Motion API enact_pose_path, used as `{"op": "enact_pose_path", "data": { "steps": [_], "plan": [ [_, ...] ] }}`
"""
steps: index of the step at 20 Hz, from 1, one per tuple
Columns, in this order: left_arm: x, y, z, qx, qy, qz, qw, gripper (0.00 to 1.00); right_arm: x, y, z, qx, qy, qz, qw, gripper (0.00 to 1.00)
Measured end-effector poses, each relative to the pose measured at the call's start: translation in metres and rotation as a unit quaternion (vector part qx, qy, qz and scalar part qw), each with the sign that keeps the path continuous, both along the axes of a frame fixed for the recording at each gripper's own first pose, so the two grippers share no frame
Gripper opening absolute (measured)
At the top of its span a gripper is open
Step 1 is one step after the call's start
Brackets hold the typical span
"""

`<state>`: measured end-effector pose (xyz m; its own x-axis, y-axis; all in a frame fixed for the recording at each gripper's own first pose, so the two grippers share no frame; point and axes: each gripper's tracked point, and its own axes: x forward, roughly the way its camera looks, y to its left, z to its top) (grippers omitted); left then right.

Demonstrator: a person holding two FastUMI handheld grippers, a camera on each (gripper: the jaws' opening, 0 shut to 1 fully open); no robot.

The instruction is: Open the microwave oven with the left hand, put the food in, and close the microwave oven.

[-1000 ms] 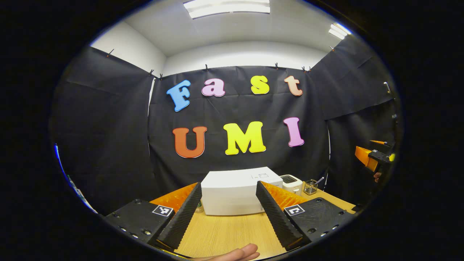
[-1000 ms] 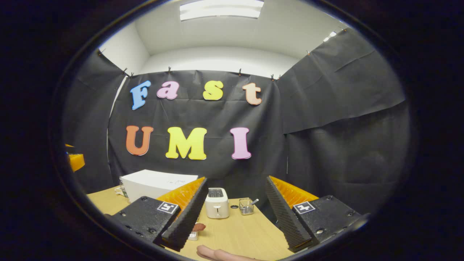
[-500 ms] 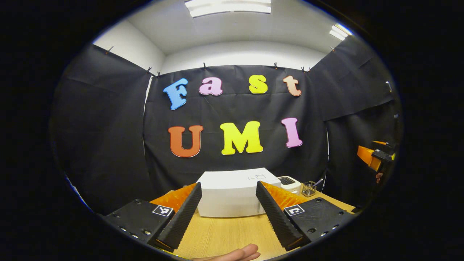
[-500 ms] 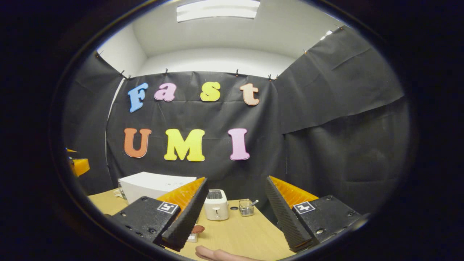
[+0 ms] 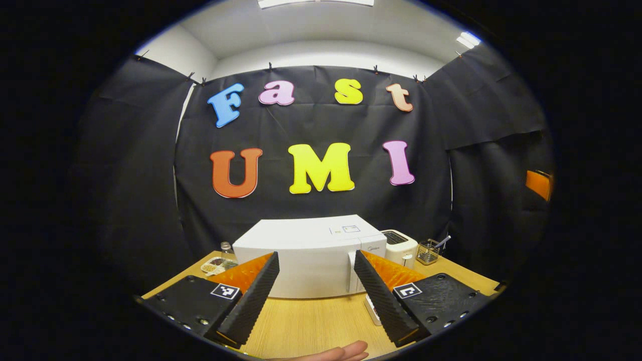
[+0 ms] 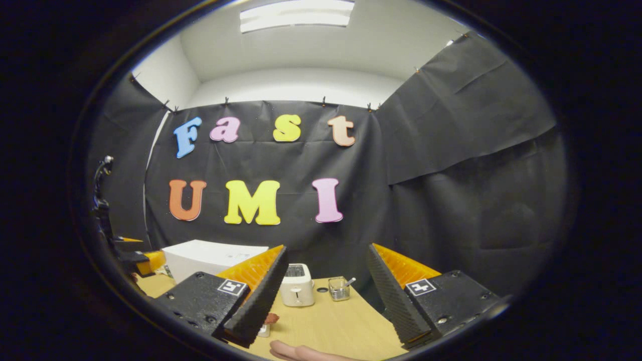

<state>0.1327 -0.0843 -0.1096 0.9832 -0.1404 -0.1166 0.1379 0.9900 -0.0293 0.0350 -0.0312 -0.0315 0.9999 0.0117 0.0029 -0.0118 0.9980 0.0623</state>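
left tool point(image 5: 315, 291) wide open, empty, microwave point(image 5: 306, 255) at 12 o'clock on counter point(image 5: 311, 326), door shut. right tool point(image 6: 326, 291) open, empty; food point(image 6: 272, 318) at its 7 o'clock, toaster point(image 6: 297, 292) ahead.

1. My left gripper view looks level along its fingers, straight at the front of the microwave oven point(image 5: 311, 255), fairly near.
2. My right gripper view sits right of the microwave oven point(image 6: 210, 255), farther off, facing the toaster point(image 6: 297, 286).
3. Both share microwave oven, toaster point(image 5: 399, 244) and table point(image 5: 311, 326).

Right gripper point(image 6: 321, 293) open above table point(image 6: 341, 326).
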Motion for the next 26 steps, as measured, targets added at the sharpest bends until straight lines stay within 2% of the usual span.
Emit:
{"op": "enact_pose_path", "data": {
  "steps": [6, 11, 12, 13, 16, 22, 24, 25, 26],
  "plan": [
    [0.067, -0.032, -0.069, -0.05, 0.052, -0.016, 0.997, 0.95, 0.009, 0.007, -0.025, 0.01, 0.013, 0.017, 1.0, 1.0],
    [0.104, -0.065, -0.113, -0.04, 0.065, -0.034, 0.996, 0.93, 0.018, 0.0, -0.043, 0.013, 0.029, 0.025, 0.999, 1.0],
    [0.109, -0.07, -0.118, -0.037, 0.066, -0.036, 0.996, 0.82, 0.02, -0.002, -0.045, 0.009, 0.03, 0.025, 0.999, 1.0],
    [0.114, -0.077, -0.125, -0.036, 0.07, -0.039, 0.996, 0.93, 0.021, -0.004, -0.046, 0.005, 0.031, 0.025, 0.999, 1.0],
    [0.126, -0.098, -0.14, -0.041, 0.078, -0.049, 0.995, 0.93, 0.021, -0.011, -0.041, -0.01, 0.026, 0.021, 0.999, 1.0],
    [0.155, -0.111, -0.159, -0.004, 0.066, -0.023, 0.998, 0.93, 0.019, -0.028, -0.025, -0.008, 0.015, 0.015, 1.0, 1.0],
    [0.164, -0.114, -0.172, -0.012, 0.08, -0.013, 0.997, 0.92, 0.018, -0.034, -0.02, -0.011, 0.004, 0.013, 1.0, 1.0],
    [0.166, -0.117, -0.18, -0.024, 0.097, -0.015, 0.995, 0.75, 0.018, -0.039, -0.017, -0.015, -0.002, 0.01, 1.0, 1.0],
    [0.165, -0.114, -0.185, -0.035, 0.115, -0.002, 0.993, 0.76, 0.018, -0.043, -0.017, -0.019, -0.007, 0.006, 1.0, 1.0]
  ]
}}
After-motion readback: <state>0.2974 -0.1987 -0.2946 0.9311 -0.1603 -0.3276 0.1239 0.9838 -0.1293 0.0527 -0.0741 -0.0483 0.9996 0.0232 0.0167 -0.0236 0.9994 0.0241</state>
